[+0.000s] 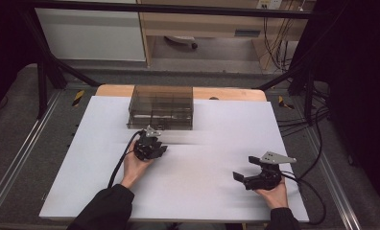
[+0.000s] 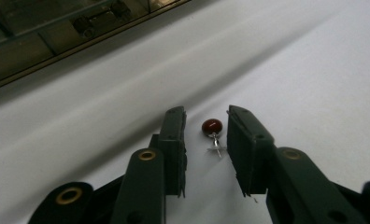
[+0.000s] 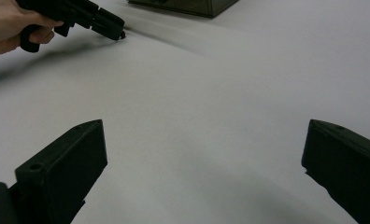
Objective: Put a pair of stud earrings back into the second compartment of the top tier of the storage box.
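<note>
A small stud with a round dark-red head and a silver post (image 2: 211,127) lies on the white sheet (image 2: 314,70). My left gripper (image 2: 206,115) is lowered over it with a jaw on each side; a gap shows on both sides, so the pads do not touch it. In the high view the left gripper (image 1: 159,150) sits just in front of a smoky clear compartment box (image 1: 161,108). My right gripper (image 1: 244,167) rests at the right of the table, jaws wide open with nothing between them (image 3: 206,135).
The compartment box (image 2: 57,32) stands close ahead of the left jaws, with small dark parts inside. The white sheet (image 1: 202,191) covers the table. Cables trail off both grippers, and dark frame posts stand around the table.
</note>
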Tool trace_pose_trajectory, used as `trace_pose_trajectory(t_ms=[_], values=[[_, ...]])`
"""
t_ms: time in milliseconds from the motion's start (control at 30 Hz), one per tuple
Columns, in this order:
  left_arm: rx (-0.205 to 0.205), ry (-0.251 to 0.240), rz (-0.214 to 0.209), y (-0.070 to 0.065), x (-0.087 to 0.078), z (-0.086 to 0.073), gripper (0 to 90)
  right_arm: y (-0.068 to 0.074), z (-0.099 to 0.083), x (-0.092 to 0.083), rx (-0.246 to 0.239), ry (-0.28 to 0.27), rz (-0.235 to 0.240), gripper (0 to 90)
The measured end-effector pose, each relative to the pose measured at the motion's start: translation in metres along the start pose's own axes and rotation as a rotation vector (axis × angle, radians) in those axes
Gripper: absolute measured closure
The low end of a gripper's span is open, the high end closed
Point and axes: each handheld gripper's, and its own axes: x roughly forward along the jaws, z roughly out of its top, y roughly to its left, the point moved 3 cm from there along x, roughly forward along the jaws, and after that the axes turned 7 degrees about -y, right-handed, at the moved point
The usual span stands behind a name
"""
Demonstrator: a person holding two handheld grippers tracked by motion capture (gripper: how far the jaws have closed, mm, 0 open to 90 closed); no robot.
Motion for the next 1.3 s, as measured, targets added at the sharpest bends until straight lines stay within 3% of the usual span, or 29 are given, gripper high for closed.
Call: trace_pose_trajectory(t_ms=[400, 833, 1300], values=[[0.004, 0.003, 0.006, -0.001, 0.001, 0.0, 79.9, 0.0, 0.0, 0.0, 0.0, -0.001, 0.0, 0.6], [-0.008, -0.001, 0.006, 0.0, 0.0, 0.001, 81.6, 0.0, 0.0, 0.0, 0.001, -0.003, 0.0, 0.6], [-0.012, -0.014, -0.01, -0.001, -0.011, 0.005, 81.8, 0.0, 0.0, 0.0, 0.002, -0.001, -0.001, 0.6]])
